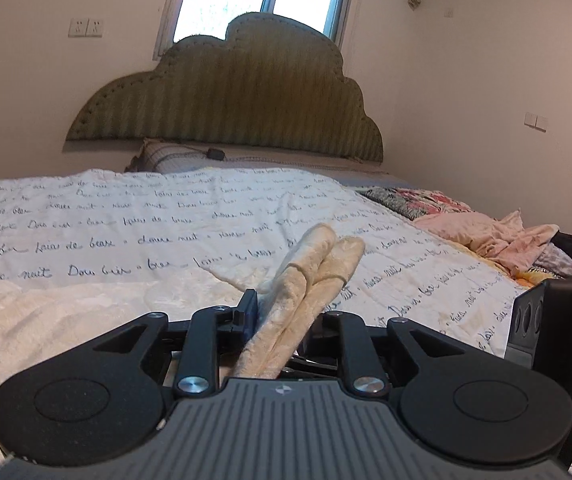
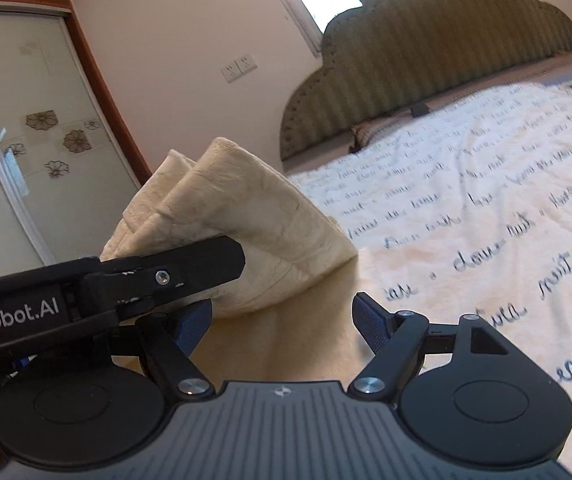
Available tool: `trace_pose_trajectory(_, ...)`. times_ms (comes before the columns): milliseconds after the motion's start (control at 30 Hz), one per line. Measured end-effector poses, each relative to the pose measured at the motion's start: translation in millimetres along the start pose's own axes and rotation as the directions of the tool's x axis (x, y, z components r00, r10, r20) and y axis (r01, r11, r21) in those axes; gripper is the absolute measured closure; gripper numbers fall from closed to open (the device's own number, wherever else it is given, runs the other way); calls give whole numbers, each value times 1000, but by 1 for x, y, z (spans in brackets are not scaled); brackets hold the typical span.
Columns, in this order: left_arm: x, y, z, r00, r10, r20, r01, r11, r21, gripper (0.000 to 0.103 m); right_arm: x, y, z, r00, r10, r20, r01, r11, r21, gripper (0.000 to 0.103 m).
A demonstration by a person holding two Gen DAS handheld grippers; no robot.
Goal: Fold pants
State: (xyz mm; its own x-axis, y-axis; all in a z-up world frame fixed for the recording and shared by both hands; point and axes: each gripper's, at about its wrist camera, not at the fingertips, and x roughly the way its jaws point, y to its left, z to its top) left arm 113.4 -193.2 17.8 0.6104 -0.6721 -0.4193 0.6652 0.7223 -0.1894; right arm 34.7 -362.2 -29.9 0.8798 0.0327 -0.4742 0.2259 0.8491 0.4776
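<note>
The pants are cream, fuzzy fabric. In the left wrist view my left gripper point(image 1: 281, 320) is shut on a bunched, doubled end of the pants point(image 1: 310, 272), which sticks up past the fingers; more cream fabric point(image 1: 65, 320) lies on the bed at the left. In the right wrist view my right gripper point(image 2: 281, 320) is open and empty, with cream fabric point(image 2: 286, 344) lying between and below its blue pads. The left gripper point(image 2: 189, 268) reaches in from the left there, holding the folded pants end point(image 2: 237, 208) lifted above the bed.
The bed has a white quilt with dark script point(image 1: 145, 216) point(image 2: 486, 220). A green cloud-shaped headboard point(image 1: 237, 96) and a pillow point(image 1: 173, 158) are at the far end. Pink and floral clothes point(image 1: 486, 232) are piled at the bed's right. A wardrobe point(image 2: 25, 140) stands left.
</note>
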Motion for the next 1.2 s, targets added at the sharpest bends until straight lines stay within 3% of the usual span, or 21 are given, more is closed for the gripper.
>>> trace_pose_trajectory(200,8,43,17,980,-136,-147,118,985,-123,82,-5,4,-13,999,20,-45,-20,1000,-8,25)
trace_pose_trajectory(300,6,58,31,967,-169,-193,142,979,-144,81,-7,23,-20,992,95,-81,-99,994,-40,25)
trace_pose_trajectory(400,5,63,42,946,-196,-258,169,978,-122,81,-7,48,-34,975,158,-158,-181,973,-145,25)
trace_pose_trajectory(500,11,62,47,914,-219,-340,208,976,-70,81,-9,76,-52,923,263,-281,-343,892,-293,25)
trace_pose_trajectory(567,15,61,47,894,-228,-385,231,972,-40,81,-11,100,-65,911,266,-316,-387,816,-429,25)
trace_pose_trajectory(633,18,61,48,886,-228,-404,236,971,-32,81,-7,117,-72,898,284,-335,-423,764,-486,25)
trace_pose_trajectory(733,17,60,50,892,-216,-398,224,974,-25,81,11,133,-77,848,339,-408,-508,741,-440,25)
trace_pose_trajectory(867,17,58,53,902,-206,-380,216,976,-17,81,16,155,-94,808,364,-464,-561,716,-414,19)
trace_pose_trajectory(900,19,58,53,900,-210,-382,219,975,-19,81,13,161,-100,813,359,-459,-557,709,-432,9)
trace_pose_trajectory(1000,23,58,49,896,-216,-389,223,974,-28,81,6,163,-110,831,330,-447,-532,707,-466,8)
trace_pose_trajectory(1100,23,58,48,895,-219,-389,227,974,-25,81,-3,153,-97,851,386,-355,-510,767,-390,9)
trace_pose_trajectory(1133,23,58,48,895,-219,-389,227,974,-28,81,-1,148,-93,849,401,-343,-513,780,-357,9)
trace_pose_trajectory(1200,25,58,50,895,-219,-388,225,974,-31,81,8,149,-97,811,423,-403,-556,771,-309,9)
